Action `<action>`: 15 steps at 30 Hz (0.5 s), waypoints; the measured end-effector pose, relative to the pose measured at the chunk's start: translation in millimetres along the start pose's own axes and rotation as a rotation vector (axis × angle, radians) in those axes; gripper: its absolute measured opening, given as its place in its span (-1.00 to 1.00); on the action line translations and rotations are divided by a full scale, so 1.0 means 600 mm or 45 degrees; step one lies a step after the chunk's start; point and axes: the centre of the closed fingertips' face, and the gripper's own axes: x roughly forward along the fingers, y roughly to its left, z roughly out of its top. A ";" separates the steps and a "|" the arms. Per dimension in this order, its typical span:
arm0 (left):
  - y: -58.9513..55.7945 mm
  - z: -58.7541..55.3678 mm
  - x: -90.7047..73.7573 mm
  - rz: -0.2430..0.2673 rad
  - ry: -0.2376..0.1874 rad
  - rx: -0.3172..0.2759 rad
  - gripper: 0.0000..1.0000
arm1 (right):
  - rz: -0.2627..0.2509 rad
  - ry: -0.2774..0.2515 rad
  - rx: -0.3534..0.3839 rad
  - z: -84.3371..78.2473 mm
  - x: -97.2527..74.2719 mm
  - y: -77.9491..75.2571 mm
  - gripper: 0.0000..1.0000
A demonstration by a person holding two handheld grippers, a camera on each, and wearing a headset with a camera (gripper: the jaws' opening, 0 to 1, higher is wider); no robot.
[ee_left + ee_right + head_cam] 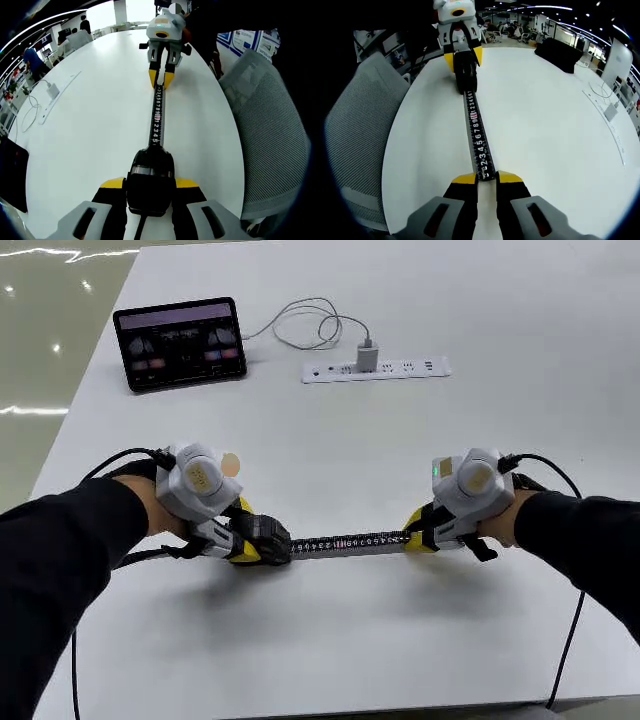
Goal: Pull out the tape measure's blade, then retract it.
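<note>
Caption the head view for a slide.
Left tool grips the tape measure's case; right tool pinches the tip of the blade stretched between them.

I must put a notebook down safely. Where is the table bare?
Bare: the table middle, between power strip and blade; also the band between blade and near edge. Crowded: around tablet and charger, and along the blade between left gripper and right gripper.

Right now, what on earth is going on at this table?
A person works with a hand-held gripper in each hand. The left hand-held gripper clamps the black tape measure case, and the right hand-held gripper pinches the end of its blade. The blade is drawn out partway and lies flat on the white table between them.
</note>
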 end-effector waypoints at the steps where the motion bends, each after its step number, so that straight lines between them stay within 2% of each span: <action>1: 0.000 0.000 0.000 0.001 0.000 -0.001 -0.40 | -0.001 0.002 0.000 -0.002 -0.001 -0.001 -0.84; 15: 0.001 -0.002 0.001 0.004 -0.001 -0.001 -0.39 | -0.010 0.005 0.016 -0.011 -0.010 0.000 -0.84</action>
